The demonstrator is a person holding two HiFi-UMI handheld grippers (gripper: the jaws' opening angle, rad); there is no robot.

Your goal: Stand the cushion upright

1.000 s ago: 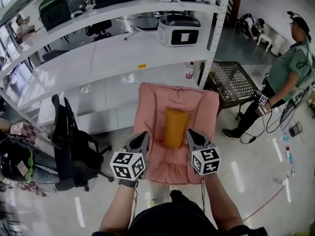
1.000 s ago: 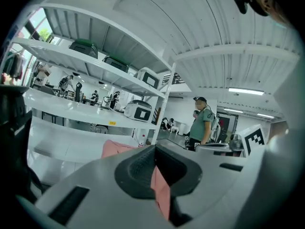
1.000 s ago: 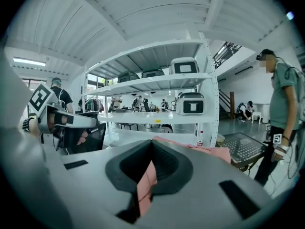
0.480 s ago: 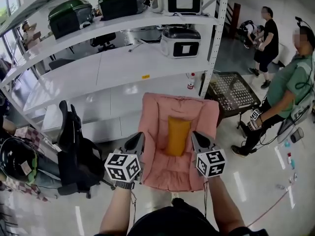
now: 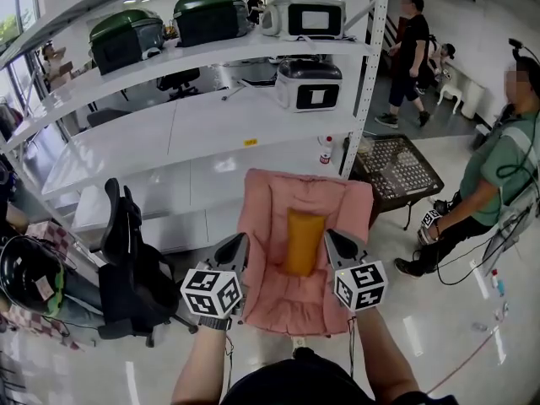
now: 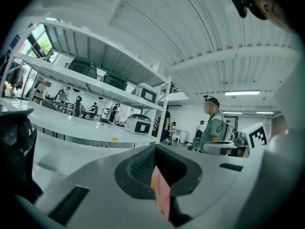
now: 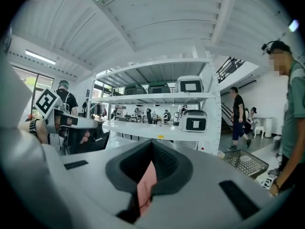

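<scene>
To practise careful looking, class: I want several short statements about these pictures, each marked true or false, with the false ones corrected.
1. The left gripper and the right gripper are both shut on the cushion. True.
2. The cushion is blue. False: it is pink, with an orange panel in its middle.
3. In the head view, a black chair stands to the left of the cushion. True.
4. Nothing is stored behind the cushion. False: the shelves there hold white machines and green cases.
5. A person in a green shirt is at the right of the head view. True.
</scene>
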